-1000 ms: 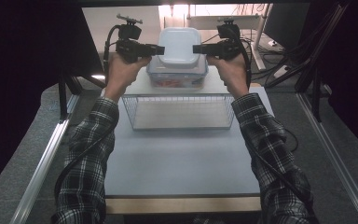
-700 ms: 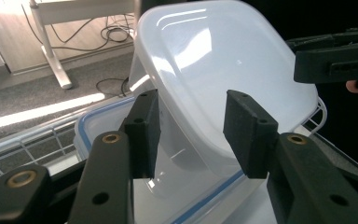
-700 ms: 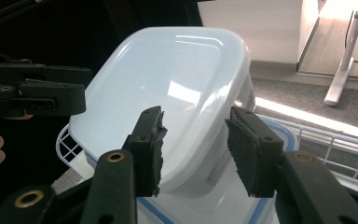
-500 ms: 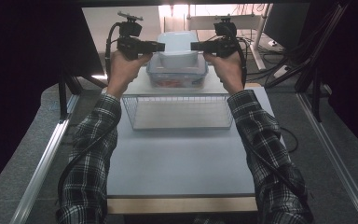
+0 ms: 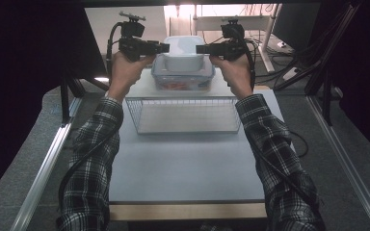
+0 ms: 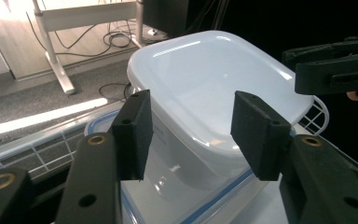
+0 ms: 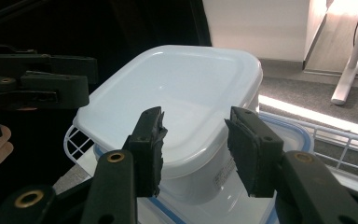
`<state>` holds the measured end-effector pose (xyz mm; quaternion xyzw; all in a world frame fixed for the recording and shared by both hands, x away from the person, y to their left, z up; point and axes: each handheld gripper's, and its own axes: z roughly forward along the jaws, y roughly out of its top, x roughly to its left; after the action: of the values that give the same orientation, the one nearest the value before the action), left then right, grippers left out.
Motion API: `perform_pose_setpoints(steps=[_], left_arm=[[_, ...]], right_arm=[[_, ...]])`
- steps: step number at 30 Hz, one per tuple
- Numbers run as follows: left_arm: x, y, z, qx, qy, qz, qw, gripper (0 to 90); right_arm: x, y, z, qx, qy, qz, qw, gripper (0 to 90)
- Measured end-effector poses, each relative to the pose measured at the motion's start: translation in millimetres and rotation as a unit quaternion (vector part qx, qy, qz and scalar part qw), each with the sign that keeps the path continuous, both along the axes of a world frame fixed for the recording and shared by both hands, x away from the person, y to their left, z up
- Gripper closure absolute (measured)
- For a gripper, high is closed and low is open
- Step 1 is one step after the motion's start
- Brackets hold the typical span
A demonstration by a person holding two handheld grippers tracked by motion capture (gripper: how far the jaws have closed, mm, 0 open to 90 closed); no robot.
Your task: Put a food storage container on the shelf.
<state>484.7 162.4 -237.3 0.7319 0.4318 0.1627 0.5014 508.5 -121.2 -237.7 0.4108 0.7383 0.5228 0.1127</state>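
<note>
In the high view, two hands in plaid sleeves reach forward over the pale surface (image 5: 183, 163). The left tool (image 5: 163, 47) and the right tool (image 5: 202, 49) point toward each other from either side of a white lidded tub (image 5: 185, 53). This tub sits on top of a clear container with a blue-edged lid (image 5: 183, 79), which stands on the far part of the surface, just behind a wire basket (image 5: 185, 114). Red contents show faintly through the clear container's wall. Each tool's tip is near the tub's upper edge; whether they touch it cannot be told from here.

In the left gripper view, the left tool (image 6: 189, 130) is released, its two black jaws spread apart with the tub's lid (image 6: 209, 79) between and beyond them, not gripped. The other tool (image 6: 335, 67) is across the lid at upper right.

In the right gripper view, the right tool (image 7: 193, 144) is likewise released, jaws apart before the tub's (image 7: 177, 107) near side. The opposite tool (image 7: 42, 84) hovers at the lid's far edge.
</note>
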Motion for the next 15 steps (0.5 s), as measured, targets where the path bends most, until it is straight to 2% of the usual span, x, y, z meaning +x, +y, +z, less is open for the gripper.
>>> perform_pose_setpoints(steps=[3, 6, 9, 11, 15], left_arm=[[-3.5, 1.9, -0.2, 0.003, -0.008, -0.003, 1.0, 43.2], [-9.6, 5.3, -1.9, -0.007, -0.019, -0.012, 0.9997, 37.2], [-14.8, 8.5, -5.8, -0.009, -0.024, -0.021, 0.9995, 32.1], [-20.2, 10.2, -10.4, -0.014, -0.03, -0.029, 0.9991, 28.3], [-28.4, 11.6, -17.1, -0.01, -0.036, -0.038, 0.9986, 22.4]], right_arm=[[-3.0, -1.7, 0.8, 0.002, -0.004, 0.002, 1.0, 50.8], [-7.7, -6.2, 1.2, 0.0, -0.019, 0.007, 0.9998, 44.9], [-13.5, -11.7, 1.0, 0.009, -0.032, 0.024, 0.9992, 36.9], [-17.8, -15.2, -0.1, 0.0, -0.04, 0.034, 0.9986, 31.8], [-25.0, -18.4, -5.7, -0.013, -0.055, 0.047, 0.9973, 26.6]])
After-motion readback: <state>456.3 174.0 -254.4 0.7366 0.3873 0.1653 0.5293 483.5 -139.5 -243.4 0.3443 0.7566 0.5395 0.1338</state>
